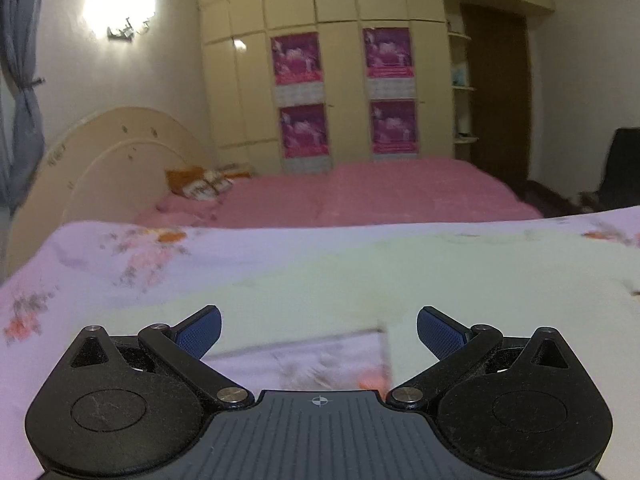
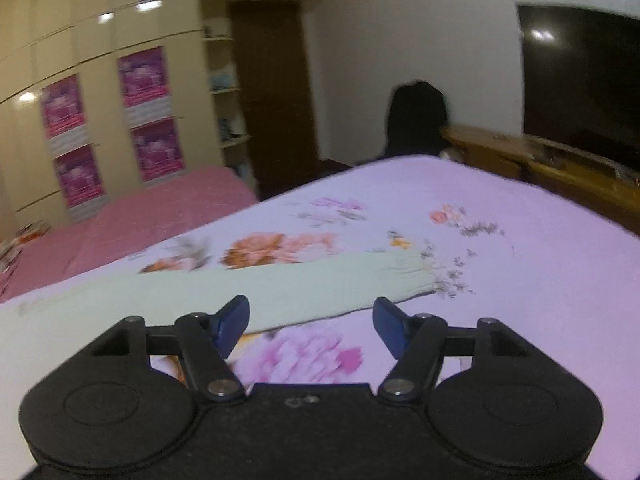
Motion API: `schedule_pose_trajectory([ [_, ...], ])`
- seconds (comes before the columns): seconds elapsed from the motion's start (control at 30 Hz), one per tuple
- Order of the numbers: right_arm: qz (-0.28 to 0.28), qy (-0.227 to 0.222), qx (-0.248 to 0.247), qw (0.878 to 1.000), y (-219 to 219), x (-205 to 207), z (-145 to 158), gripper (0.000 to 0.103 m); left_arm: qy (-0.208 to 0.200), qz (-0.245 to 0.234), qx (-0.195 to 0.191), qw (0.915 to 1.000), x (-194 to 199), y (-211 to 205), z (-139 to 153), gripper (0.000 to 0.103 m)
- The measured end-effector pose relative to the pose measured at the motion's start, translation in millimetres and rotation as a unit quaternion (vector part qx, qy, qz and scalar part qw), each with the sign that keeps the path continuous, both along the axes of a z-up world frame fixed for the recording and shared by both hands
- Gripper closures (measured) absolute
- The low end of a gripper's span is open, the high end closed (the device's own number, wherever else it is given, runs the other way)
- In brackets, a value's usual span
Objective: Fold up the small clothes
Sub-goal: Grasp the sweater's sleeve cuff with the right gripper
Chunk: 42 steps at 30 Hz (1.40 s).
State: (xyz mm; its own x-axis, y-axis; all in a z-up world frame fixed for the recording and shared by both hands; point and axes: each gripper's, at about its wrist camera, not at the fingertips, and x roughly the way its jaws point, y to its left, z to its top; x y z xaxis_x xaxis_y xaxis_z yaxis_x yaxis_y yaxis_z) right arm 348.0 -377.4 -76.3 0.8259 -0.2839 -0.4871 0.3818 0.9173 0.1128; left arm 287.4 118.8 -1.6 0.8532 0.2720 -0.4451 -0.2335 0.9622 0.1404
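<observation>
Both hand-held grippers, left (image 1: 319, 330) & right (image 2: 311, 324), spread wide, empty, low in frame over pale green garment (image 1: 360, 276) on floral bedsheet (image 2: 520, 240). Prob. pre-grasp step; next: pinch sleeve (image 2: 340, 284) near cuff, fold inward.

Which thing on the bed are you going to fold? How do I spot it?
Find the floral lilac bedsheet. On it lies a pale green long-sleeved garment, its ribbed cuff pointing right. It is the only plain, unpatterned cloth there.

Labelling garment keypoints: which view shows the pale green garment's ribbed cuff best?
Right wrist view: the pale green garment lies stretched across the floral bedsheet, its ribbed cuff visible. Left wrist view shows only blurred pale green cloth, no cuff.
</observation>
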Motion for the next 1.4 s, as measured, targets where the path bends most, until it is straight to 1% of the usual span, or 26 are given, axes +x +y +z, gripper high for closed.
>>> schedule_pose_trajectory([
  [0.03,-0.007,-0.001,0.01,1.0,-9.9,8.8,-5.2,0.04,0.008,0.007,-0.002,0.9999,6.4,3.7,-4.8,0.0],
  [0.07,-0.016,0.0,0.024,1.0,-19.7,17.8,-11.7,0.045,0.02,0.011,-0.014,0.9996,14.3,9.5,-9.8,0.0],
  [0.1,-0.024,0.006,0.042,0.999,-30.2,27.2,-19.8,0.058,0.032,0.016,-0.022,0.9991,20.9,14.0,-14.4,0.0],
  [0.13,-0.034,0.011,0.067,0.997,-42.8,35.7,-28.0,0.067,0.039,0.02,-0.028,0.9986,26.5,17.3,-19.9,0.0],
  [0.2,-0.061,0.012,0.12,0.991,-67.6,49.6,-42.8,0.068,0.042,0.029,-0.034,0.9981,32.5,21.1,-29.7,0.0],
  [0.23,-0.077,0.01,0.149,0.986,-80.9,54.2,-51.8,0.068,0.045,0.03,-0.038,0.9978,36.2,22.9,-34.0,0.0],
  [0.27,-0.089,0.007,0.172,0.981,-89.8,56.0,-58.1,0.068,0.049,0.028,-0.045,0.9974,39.4,25.6,-38.1,0.0],
  [0.33,-0.116,0.002,0.213,0.97,-107.1,59.4,-70.1,0.063,0.06,0.021,-0.06,0.9962,45.5,28.7,-47.6,0.0],
  [0.37,-0.128,-0.001,0.232,0.964,-114.9,61.2,-75.6,0.063,0.065,0.02,-0.064,0.9956,48.5,29.3,-52.2,0.0],
  [0.4,-0.137,-0.006,0.247,0.959,-121.2,62.0,-80.4,0.066,0.07,0.024,-0.062,0.9953,51.3,29.1,-55.6,0.0],
  [0.47,-0.144,-0.016,0.259,0.955,-128.1,63.1,-84.0,0.066,0.075,0.032,-0.064,0.9946,58.6,31.8,-62.6,0.0],
  [0.53,-0.145,-0.019,0.258,0.955,-130.8,68.2,-86.0,0.069,0.078,0.038,-0.074,0.9935,61.8,35.7,-66.7,0.0],
  [0.57,-0.145,-0.017,0.254,0.956,-130.6,70.7,-85.8,0.07,0.082,0.032,-0.083,0.9927,63.2,37.5,-67.8,0.0],
  [0.6,-0.144,-0.014,0.247,0.958,-129.8,73.8,-85.4,0.077,0.087,0.026,-0.089,0.992,64.4,38.7,-69.1,0.0],
  [0.63,-0.142,-0.007,0.236,0.961,-129.0,77.8,-84.5,0.093,0.09,0.026,-0.089,0.9916,65.6,39.6,-69.7,0.0],
  [0.67,-0.135,0.003,0.222,0.966,-126.5,82.4,-83.3,0.099,0.089,0.022,-0.091,0.9917,66.5,41.8,-69.7,0.0],
  [0.73,-0.121,0.006,0.192,0.974,-120.5,88.8,-75.4,0.098,0.084,0.02,-0.082,0.9928,66.0,43.3,-67.4,0.0],
  [0.8,-0.085,-0.004,0.147,0.986,-100.7,95.2,-61.3,0.098,0.077,0.015,-0.089,0.993,65.1,47.7,-64.0,0.0],
  [0.87,-0.025,-0.011,0.097,0.995,-64.7,103.1,-45.4,0.099,0.08,0.016,-0.097,0.9919,63.9,51.0,-61.6,0.0],
  [0.9,0.015,-0.013,0.068,0.997,-40.2,107.7,-37.8,0.099,0.081,0.017,-0.099,0.9916,64.6,54.0,-61.0,0.0],
  [0.97,0.085,-0.016,0.031,0.996,7.4,115.2,-27.8,0.099,0.08,0.022,-0.104,0.9911,64.4,57.6,-59.5,0.0],
  [1.03,0.152,-0.018,0.011,0.988,58.8,122.0,-22.3,0.099,0.079,0.031,-0.107,0.9907,64.0,59.0,-57.7,0.0],
  [1.1,0.209,-0.014,0.006,0.978,108.5,129.2,-22.2,0.099,0.086,0.037,-0.108,0.9897,64.7,59.7,-57.5,0.0],
  [1.2,0.286,-0.003,-0.007,0.958,183.2,138.9,-30.2,0.099,0.091,0.041,-0.125,0.9871,63.6,59.9,-56.0,0.0],
  [1.3,0.344,0.018,-0.025,0.938,241.5,146.2,-44.4,0.099,0.084,0.03,-0.145,0.9854,61.1,55.6,-51.4,0.0],
  [1.4,0.384,0.045,-0.039,0.921,281.9,146.9,-60.4,0.098,0.076,0.013,-0.167,0.983,62.3,49.7,-47.4,0.0],
])
